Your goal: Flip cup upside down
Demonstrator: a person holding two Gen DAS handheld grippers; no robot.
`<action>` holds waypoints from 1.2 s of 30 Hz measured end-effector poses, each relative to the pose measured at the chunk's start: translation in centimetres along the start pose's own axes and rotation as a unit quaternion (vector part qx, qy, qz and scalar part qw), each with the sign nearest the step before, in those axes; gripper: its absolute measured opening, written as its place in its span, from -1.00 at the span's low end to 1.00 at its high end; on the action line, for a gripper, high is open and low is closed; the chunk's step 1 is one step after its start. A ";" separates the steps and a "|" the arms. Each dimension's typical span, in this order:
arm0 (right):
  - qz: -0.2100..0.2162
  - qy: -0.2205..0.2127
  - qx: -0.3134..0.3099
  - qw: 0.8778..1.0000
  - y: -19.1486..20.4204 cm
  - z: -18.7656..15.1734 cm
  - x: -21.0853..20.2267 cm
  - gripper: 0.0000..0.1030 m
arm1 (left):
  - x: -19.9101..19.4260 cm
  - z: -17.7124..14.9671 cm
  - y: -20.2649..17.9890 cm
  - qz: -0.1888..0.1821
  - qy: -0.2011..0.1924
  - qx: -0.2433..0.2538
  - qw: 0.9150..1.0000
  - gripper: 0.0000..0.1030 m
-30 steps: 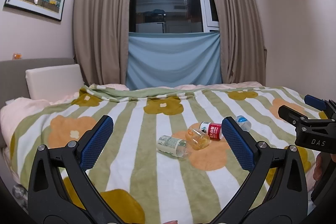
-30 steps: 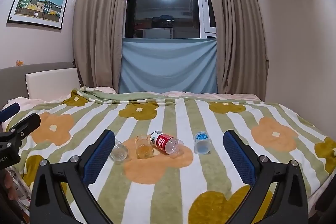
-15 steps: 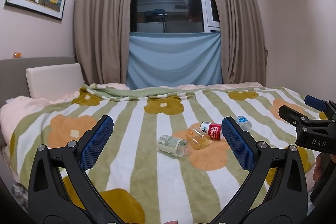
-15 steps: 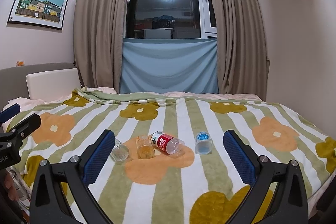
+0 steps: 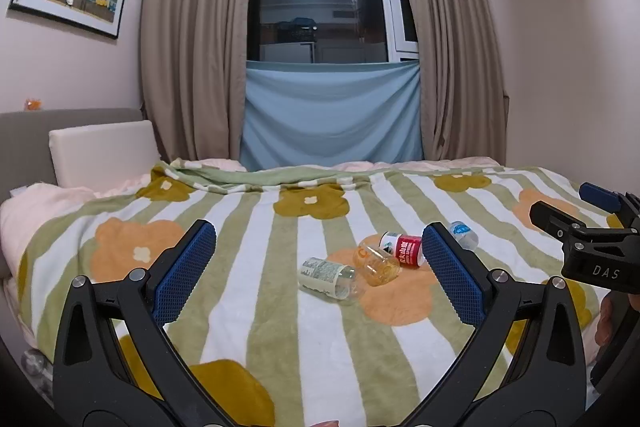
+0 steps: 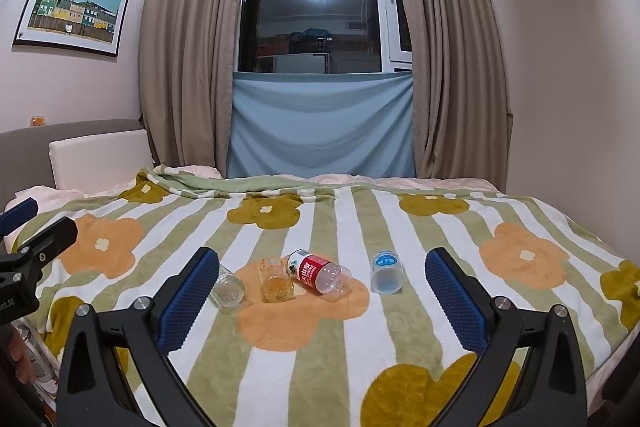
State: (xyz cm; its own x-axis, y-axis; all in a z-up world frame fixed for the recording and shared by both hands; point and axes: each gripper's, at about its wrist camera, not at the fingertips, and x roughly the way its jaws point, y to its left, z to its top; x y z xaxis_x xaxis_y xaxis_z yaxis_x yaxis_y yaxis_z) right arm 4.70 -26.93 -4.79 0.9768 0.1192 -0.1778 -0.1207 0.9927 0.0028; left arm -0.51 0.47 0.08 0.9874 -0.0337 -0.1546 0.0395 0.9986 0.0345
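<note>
An amber glass cup (image 6: 275, 279) lies on its side on the flowered blanket, mouth toward me; it also shows in the left wrist view (image 5: 377, 264). A clear glass (image 6: 228, 289) lies to its left, a red-labelled bottle (image 6: 318, 271) to its right, and a blue-labelled bottle (image 6: 386, 273) farther right. My left gripper (image 5: 316, 271) is open and empty, short of the objects. My right gripper (image 6: 320, 295) is open and empty, above the blanket in front of them.
The striped flower blanket (image 6: 400, 327) covers the bed. A white pillow (image 6: 100, 159) and grey headboard stand at the left. Curtains and a window with a blue cloth (image 6: 320, 127) are behind. The right gripper shows at the right edge of the left wrist view (image 5: 592, 247).
Both grippers have stayed nearly still and open. The views shift only slightly. Nothing on the blanket has moved.
</note>
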 end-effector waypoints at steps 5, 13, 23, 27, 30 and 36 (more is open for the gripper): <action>0.005 0.001 0.008 1.000 -0.1 0.0 0.2 1.00 | 0.0 0.0 0.2 -0.001 -0.002 -0.005 1.000 0.99; 0.000 -0.004 0.006 1.000 -0.3 0.1 0.3 1.00 | 0.1 -0.1 0.1 -0.005 -0.001 -0.004 1.000 0.99; 0.002 -0.001 0.005 1.000 -0.5 0.4 0.3 0.99 | 0.5 0.0 -0.1 -0.003 0.003 -0.003 1.000 0.99; 0.002 -0.001 0.004 1.000 -0.3 0.3 0.3 0.99 | 0.6 -0.1 0.1 -0.003 0.002 -0.006 1.000 0.99; 0.002 0.000 0.004 1.000 -0.3 0.5 0.3 1.00 | 0.6 -0.1 0.1 -0.001 0.004 -0.003 1.000 0.99; 0.003 0.000 0.005 1.000 -0.2 0.6 0.4 1.00 | 0.6 -0.2 0.4 -0.001 0.003 -0.005 1.000 0.99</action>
State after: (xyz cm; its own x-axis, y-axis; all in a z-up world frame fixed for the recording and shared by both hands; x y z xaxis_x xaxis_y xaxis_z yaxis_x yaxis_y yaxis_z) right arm 5.21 -27.11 -4.30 0.9763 0.1246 -0.1769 -0.1243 0.9922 0.0128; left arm 0.09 0.84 -0.21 0.9865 -0.0361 -0.1600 0.0405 0.9989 0.0241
